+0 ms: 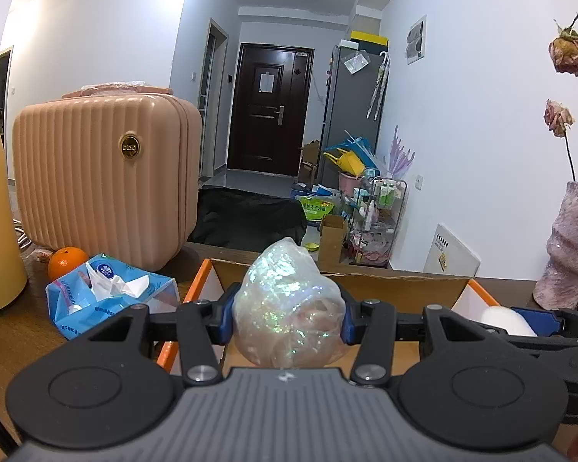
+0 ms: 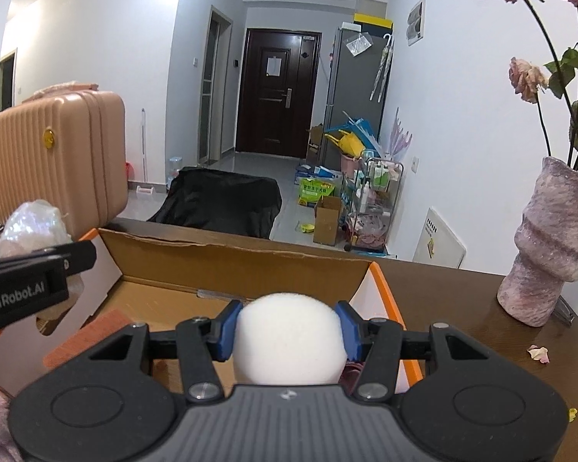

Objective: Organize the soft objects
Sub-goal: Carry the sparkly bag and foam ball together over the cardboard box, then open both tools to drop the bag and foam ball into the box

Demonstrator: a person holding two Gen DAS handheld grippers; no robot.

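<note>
The left tool [image 1: 289,317] has its two blue pads squeezed onto a shiny crinkly bag [image 1: 289,300] with something soft and pink inside. It holds the bag up over the open cardboard box [image 1: 366,283], which sits on the brown counter [image 1: 11,338].

The right tool [image 2: 289,331] is part way closed on a white foam ball [image 2: 289,340], with a blue pad pressed on each side. The ball is over the same box, near its orange right edge. From the right side, the left tool and its shiny bag show at the far left, over the other end of the box.

A blue tissue pack [image 1: 108,292] lies just left of the box, with an orange [image 1: 67,261] behind it. A pink suitcase [image 1: 104,177] stands behind those. A purple vase [image 2: 547,246] with dried roses stands on the counter, right of the box.
</note>
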